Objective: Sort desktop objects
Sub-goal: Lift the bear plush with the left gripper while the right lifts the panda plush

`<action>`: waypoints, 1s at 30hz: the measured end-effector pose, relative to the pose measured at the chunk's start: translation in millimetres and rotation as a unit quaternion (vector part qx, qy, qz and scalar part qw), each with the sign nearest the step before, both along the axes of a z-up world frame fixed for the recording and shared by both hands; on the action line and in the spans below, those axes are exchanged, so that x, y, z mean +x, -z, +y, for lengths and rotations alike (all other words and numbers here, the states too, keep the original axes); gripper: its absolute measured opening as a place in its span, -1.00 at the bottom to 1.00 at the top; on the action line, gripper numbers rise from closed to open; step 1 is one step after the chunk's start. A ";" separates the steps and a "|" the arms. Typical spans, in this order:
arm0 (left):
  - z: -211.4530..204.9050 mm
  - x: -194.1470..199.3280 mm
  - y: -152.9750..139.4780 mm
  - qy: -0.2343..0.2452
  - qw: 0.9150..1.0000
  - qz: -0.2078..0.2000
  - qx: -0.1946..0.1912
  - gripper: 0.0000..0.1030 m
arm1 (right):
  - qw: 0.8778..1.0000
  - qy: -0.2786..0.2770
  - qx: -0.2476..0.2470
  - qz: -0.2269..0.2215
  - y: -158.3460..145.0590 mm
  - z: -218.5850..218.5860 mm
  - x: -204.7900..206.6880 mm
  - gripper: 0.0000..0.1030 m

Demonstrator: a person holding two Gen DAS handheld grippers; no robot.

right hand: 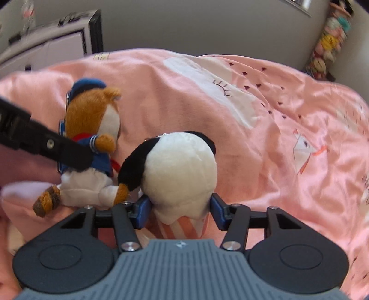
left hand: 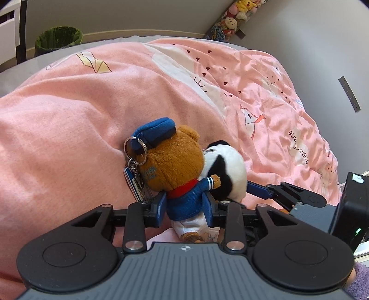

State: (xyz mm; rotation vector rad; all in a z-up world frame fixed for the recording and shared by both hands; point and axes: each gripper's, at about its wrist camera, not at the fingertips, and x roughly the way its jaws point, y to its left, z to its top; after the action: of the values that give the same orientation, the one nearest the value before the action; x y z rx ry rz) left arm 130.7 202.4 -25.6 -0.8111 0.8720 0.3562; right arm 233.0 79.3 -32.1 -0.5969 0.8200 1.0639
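A brown bear plush (left hand: 170,159) in a blue cap and sailor jacket, with a key ring and tag at its head, sits upright on the pink quilt (left hand: 69,138). My left gripper (left hand: 184,205) is shut on its jacketed torso, a blue pad on each side. Right beside it, touching, is a black-and-white panda plush (left hand: 230,168) with a striped pink base. In the right wrist view my right gripper (right hand: 181,207) holds the panda plush (right hand: 182,166) low on its white body between both pads. The bear plush (right hand: 92,115) is to its left, with a left gripper finger (right hand: 57,147) across it.
The quilt (right hand: 276,138) lies rumpled over the whole bed. A green-lined bin (left hand: 58,38) stands on the floor beyond. A row of small plush toys (left hand: 233,20) hangs on the wall at the far right. A white cabinet (right hand: 46,50) stands at the far left.
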 end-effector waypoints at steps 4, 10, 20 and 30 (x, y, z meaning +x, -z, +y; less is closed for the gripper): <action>-0.4 -3.0 -5.9 0.013 1.000 0.010 0.021 -0.30 | 0.995 0.051 0.033 0.078 -12.7 -16.6 7.6 0.09; 10.8 -2.1 2.7 -0.017 0.999 0.027 -0.021 0.07 | 0.981 0.083 0.068 0.159 -12.9 -15.2 7.8 0.10; 16.2 12.7 21.9 -0.035 0.998 0.027 -0.054 0.35 | 0.981 0.074 0.077 0.163 -5.5 -3.8 5.3 0.11; 10.4 5.5 13.7 -0.003 1.000 0.012 -0.019 -0.08 | 0.973 0.106 0.090 0.182 0.6 -8.4 8.9 0.12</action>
State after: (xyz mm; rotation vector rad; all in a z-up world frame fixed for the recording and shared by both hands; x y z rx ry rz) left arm 136.2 212.8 -39.3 -0.8462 0.9001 0.3566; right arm 242.0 70.9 -32.7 -0.1541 1.0670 1.0501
